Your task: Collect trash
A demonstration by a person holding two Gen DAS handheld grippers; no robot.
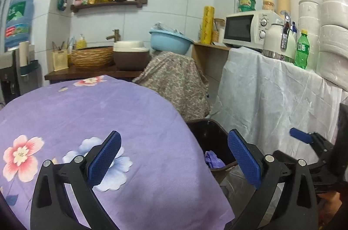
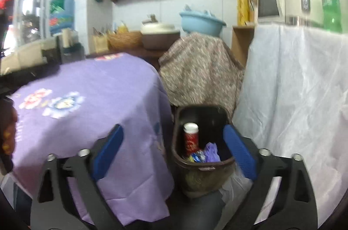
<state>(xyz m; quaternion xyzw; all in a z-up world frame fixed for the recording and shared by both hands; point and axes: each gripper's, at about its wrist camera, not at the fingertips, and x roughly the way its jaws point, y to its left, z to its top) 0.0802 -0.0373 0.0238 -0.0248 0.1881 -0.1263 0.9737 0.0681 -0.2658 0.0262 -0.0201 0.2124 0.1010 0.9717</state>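
Between the spread blue pads of the right gripper (image 2: 173,150) sits nothing; it hangs released above the dark trash bin (image 2: 226,161), where a red can (image 2: 191,139), wrappers and a purple wad (image 2: 210,152) already lie. Beside it, the left gripper (image 1: 174,159) is likewise released over the purple-clothed bench (image 1: 97,112), which looks cleared. From the left view the bench hides most of the bin, and blur smears the wrappers.

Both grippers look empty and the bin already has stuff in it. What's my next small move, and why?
Probably swing back to scan the purple floral tablecloth for leftover trash. The left gripper and right gripper both stand open with nothing between their pads, the bin already holds a can, wrappers and a purple wad, and no trash shows on the cloth in either view.
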